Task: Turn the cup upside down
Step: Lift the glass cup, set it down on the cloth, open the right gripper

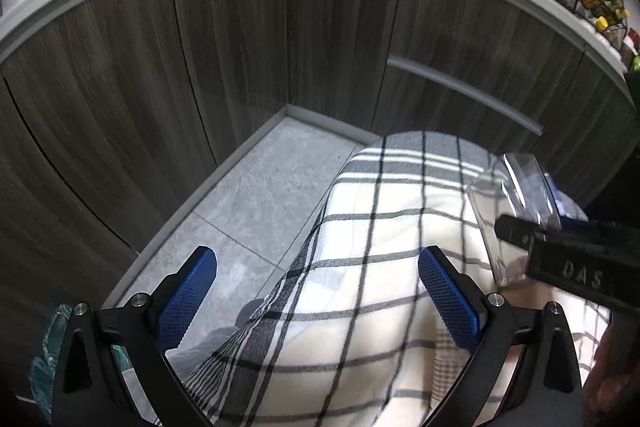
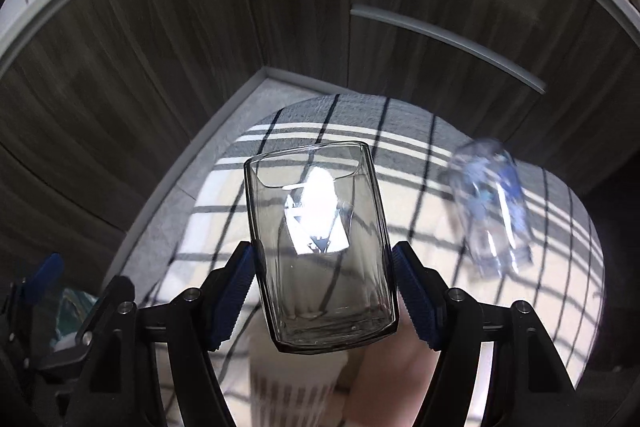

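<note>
A clear drinking glass [image 2: 320,247] is clamped between the blue pads of my right gripper [image 2: 322,287], held in the air above a round table with a checked cloth [image 2: 560,287]. Its thick base is toward the camera and its mouth points away. In the left wrist view the same glass [image 1: 508,211] shows at the right edge, partly hidden behind the black body of the right gripper [image 1: 580,259]. My left gripper [image 1: 316,295] is open and empty over the left edge of the checked cloth [image 1: 380,267].
A clear plastic bottle with a blue label [image 2: 490,207] lies blurred on the cloth at the right. Dark wood cabinets [image 1: 240,47] with a grey handle [image 1: 464,93] wrap the corner behind. Grey tiled floor [image 1: 260,195] lies left of the table. A green bag [image 1: 56,339] is at lower left.
</note>
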`<state>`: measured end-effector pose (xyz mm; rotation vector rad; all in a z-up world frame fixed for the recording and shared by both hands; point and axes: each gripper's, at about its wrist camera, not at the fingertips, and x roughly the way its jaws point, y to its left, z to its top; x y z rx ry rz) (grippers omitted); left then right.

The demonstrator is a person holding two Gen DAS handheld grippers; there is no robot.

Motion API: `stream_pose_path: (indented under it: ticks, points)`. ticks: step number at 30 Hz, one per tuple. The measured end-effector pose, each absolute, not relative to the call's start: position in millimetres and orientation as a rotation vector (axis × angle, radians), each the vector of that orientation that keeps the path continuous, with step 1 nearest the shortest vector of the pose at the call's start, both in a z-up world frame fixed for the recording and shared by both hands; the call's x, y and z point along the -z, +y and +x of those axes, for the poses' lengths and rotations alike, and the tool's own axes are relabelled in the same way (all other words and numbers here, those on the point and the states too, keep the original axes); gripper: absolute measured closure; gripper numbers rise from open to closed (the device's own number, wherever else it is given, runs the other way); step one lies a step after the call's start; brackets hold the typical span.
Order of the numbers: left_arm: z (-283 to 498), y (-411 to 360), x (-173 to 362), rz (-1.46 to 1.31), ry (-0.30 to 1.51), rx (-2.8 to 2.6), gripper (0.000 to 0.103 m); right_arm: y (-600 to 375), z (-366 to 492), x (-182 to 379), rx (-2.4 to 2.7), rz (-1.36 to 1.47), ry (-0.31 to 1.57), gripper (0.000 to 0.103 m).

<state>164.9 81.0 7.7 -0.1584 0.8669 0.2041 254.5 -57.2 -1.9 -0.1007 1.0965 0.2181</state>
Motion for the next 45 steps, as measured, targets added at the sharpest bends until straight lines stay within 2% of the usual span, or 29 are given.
stream_pose_path:
  ticks: [11, 25, 33, 42, 45]
  points:
    - [101.1, 63.8, -28.2, -0.102, 0.824, -0.135, 0.000, -101.8, 160.2, -20.1, -0.099, 0.049, 1.069, 0.034]
    - [38.7, 29.5, 11.4, -0.004, 0.868, -0.029, 0.000, -145.1, 40.7, 31.2, 0.073, 0.138, 1.117, 0.034]
    - [23.2, 22.1, 24.1, 0.040, 0.850, -0.009, 0.000, -146.8, 15.1, 71.2, 0.154, 0.132, 1.146, 0.033]
    - [22.6, 22.7, 31.2, 0.045, 0.853, -0.013, 0.000, -140.7, 10.9, 76.1, 0.179, 0.084, 1.109, 0.032]
    - [21.6, 22.8, 30.9, 0.049, 0.849, -0.016, 0.000, -141.5, 8.3, 72.7, 0.171, 0.101, 1.086, 0.020]
